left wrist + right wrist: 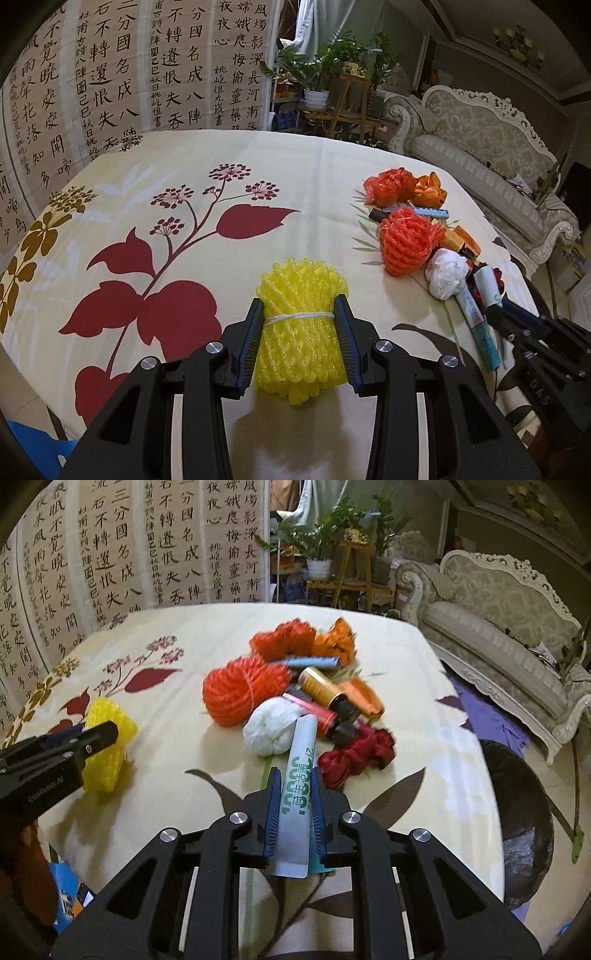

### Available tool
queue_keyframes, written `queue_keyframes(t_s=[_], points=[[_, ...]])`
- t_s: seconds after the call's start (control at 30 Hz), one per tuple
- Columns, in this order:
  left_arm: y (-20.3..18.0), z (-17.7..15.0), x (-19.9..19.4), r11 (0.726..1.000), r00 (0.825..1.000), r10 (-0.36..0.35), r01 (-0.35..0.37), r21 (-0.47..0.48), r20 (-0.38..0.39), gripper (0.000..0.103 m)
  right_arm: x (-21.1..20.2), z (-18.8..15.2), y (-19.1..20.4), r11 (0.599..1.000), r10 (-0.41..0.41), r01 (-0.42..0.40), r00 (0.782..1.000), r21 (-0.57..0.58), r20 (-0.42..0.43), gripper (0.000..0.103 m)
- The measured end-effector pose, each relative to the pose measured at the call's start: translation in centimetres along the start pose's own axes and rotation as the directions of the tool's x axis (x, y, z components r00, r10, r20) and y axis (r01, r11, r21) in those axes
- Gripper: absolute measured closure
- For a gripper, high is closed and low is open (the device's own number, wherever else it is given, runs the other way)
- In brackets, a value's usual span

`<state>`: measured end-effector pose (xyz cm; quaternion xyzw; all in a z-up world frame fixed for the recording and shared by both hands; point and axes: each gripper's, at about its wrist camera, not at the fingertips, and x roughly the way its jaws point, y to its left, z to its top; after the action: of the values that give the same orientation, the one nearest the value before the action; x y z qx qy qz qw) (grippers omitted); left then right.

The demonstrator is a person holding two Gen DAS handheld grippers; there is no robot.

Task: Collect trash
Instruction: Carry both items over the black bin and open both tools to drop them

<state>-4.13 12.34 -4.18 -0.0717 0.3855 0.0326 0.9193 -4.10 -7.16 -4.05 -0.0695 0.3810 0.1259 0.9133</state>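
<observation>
My left gripper [300, 308] is shut on a yellow foam net bundle [301, 295] tied with white string, on the floral tablecloth; the bundle also shows in the right wrist view [107, 738]. My right gripper [295, 779] is shut on a white tube with green lettering [297, 797], which also shows in the left wrist view [476, 328]. Ahead of it lies a trash pile: an orange foam net [240, 690], a white crumpled bag [269, 731], a red bag [354, 753], a gold bottle [321, 686].
The table [443, 760] has a cream floral cloth. A dark bin with a black liner [524, 827] stands at the table's right edge. A sofa [509, 635] is beyond it. A calligraphy screen [110, 74] and potted plants [321, 74] stand behind the table.
</observation>
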Motion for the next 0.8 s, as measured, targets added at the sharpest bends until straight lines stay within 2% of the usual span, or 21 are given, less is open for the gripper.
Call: queue_keyframes(t_s=[0.17, 0.43, 0.7, 0.8], points=[[-1.2, 0.4, -0.5, 1.000, 1.000, -0.024, 0.024, 0.003, 0.019, 0.064, -1.2, 0.4, -1.9, 0.999, -0.026, 0.025, 0.999, 0.023, 0.037, 0.087], [-6.3, 1.3, -1.1, 0.991, 0.992, -0.116, 0.113, 0.069, 0.051, 0.064, -3.1, 0.4, -7.8, 0.985, -0.149, 0.140, 0.985, 0.105, 0.086, 0.087], [-15.1, 1.5, -0.6, 0.953, 0.966, -0.253, 0.239, 0.188, 0.050, 0.064, -4.5, -1.6, -15.2, 0.935, -0.296, 0.270, 0.951, 0.228, 0.086, 0.087], [-18.2, 1.4, 0.0, 0.934, 0.957, -0.289, 0.275, 0.229, 0.027, 0.064, -4.6, -2.5, -18.1, 0.917, -0.324, 0.293, 0.943, 0.269, 0.078, 0.087]])
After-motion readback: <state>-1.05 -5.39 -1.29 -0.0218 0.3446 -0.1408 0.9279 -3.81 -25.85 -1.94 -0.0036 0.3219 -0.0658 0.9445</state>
